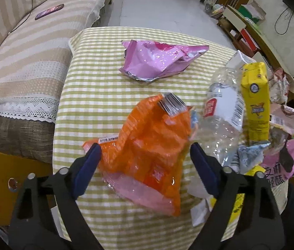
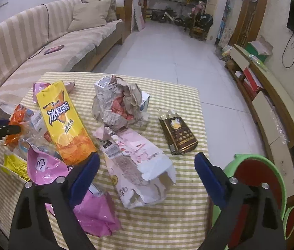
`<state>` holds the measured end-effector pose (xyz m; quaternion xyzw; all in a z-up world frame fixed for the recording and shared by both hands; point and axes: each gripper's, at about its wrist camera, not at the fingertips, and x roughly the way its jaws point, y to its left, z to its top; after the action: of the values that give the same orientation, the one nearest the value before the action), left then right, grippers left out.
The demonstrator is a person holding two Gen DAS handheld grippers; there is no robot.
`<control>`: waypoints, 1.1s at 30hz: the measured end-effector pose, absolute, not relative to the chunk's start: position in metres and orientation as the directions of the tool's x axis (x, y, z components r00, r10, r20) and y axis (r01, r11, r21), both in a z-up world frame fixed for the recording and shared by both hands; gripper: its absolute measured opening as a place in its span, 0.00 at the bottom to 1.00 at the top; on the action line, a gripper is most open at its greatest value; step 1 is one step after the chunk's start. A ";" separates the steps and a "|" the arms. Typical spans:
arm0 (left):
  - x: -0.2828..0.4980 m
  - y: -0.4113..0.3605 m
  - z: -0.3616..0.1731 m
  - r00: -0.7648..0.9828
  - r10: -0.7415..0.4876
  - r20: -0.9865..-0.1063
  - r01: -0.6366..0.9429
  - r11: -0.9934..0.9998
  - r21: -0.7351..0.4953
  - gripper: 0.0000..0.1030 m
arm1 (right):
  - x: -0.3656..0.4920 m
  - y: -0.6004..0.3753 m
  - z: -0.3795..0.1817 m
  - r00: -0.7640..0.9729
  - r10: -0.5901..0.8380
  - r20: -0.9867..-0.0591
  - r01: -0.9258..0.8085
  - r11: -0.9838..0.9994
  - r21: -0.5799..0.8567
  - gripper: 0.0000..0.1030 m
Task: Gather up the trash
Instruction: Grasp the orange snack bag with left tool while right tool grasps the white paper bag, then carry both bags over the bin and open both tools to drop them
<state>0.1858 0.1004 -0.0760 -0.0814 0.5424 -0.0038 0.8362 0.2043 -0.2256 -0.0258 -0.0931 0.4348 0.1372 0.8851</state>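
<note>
The left claw [image 1: 145, 156] stands wide, its blue pads on either side of the orange wrapper [image 1: 147, 145], and it cannot be told for sure whether they touch it; nothing shows a firm grip. This wrapper lies near the desk's near edge, towards its left side, on the green-and-white checked cloth of the desk [image 1: 97, 77]. It is a thin, crinkled plastic film, glossy orange with a pink inner face showing low down and a barcode flap sticking up at its far end. It should weigh almost nothing, give way at once under the pads and slide easily on the cloth. The thick, bunched middle looks like the best place to pinch; the loose flap would probably just fold away.

The right claw [image 2: 147, 170] is also wide, with nothing gripped. Between its pads lies the white paper bag [image 2: 140, 166], close to the near edge in the middle of the desk. It is crumpled, printed in pink, torn open at the near end. It is likely light and soft but stiffer than film; a doubled crease across its body should hold better than the ragged mouth.

Beside the wrapper stand a crushed clear bottle [image 1: 222, 114] and a yellow drink carton [image 1: 255, 100], both touching the heap. The bottle will probably be slippery and springy. A pink foil bag [image 1: 157, 60] lies apart, near the far edge.
</note>
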 end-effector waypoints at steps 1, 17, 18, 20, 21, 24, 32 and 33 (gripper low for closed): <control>0.187 0.101 -0.077 0.411 -0.098 -0.906 -0.083 0.986 -0.144 0.78 | 0.205 -0.225 -0.026 0.582 0.166 -0.796 -0.327 0.944 -0.042 0.84; 0.183 0.096 -0.068 0.442 -0.082 -0.893 -0.037 0.993 -0.110 0.47 | 0.194 -0.224 -0.021 0.573 0.216 -0.791 -0.383 0.924 -0.025 0.27; 0.181 0.098 -0.065 0.450 -0.075 -0.890 -0.043 0.993 -0.106 0.47 | 0.190 -0.224 -0.016 0.582 0.229 -0.780 -0.389 0.921 -0.019 0.27; 0.177 0.100 -0.058 0.464 -0.073 -0.883 -0.052 0.993 -0.110 0.47 | 0.183 -0.224 -0.008 0.604 0.248 -0.758 -0.396 0.918 -0.015 0.26; 0.175 0.100 -0.055 0.469 -0.071 -0.880 -0.055 0.992 -0.109 0.47 | 0.179 -0.224 -0.005 0.612 0.252 -0.750 -0.398 0.917 -0.017 0.26; 0.170 0.100 -0.046 0.487 -0.063 -0.871 -0.060 0.993 -0.105 0.47 | 0.173 -0.225 0.001 0.601 0.271 -0.751 -0.413 0.911 -0.002 0.26; 0.156 0.097 -0.029 0.513 -0.059 -0.856 -0.068 0.992 -0.110 0.47 | 0.158 -0.236 0.018 0.612 0.328 -0.720 -0.410 0.910 0.065 0.26; 0.155 0.097 -0.029 0.515 -0.060 -0.855 -0.070 0.991 -0.111 0.47 | 0.155 -0.235 0.020 0.614 0.331 -0.716 -0.417 0.907 0.062 0.26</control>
<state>0.1549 0.0974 -0.0289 -0.0656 0.4922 0.0028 0.8680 0.1547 -0.2354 0.0202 -0.0553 0.3865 0.2086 0.8967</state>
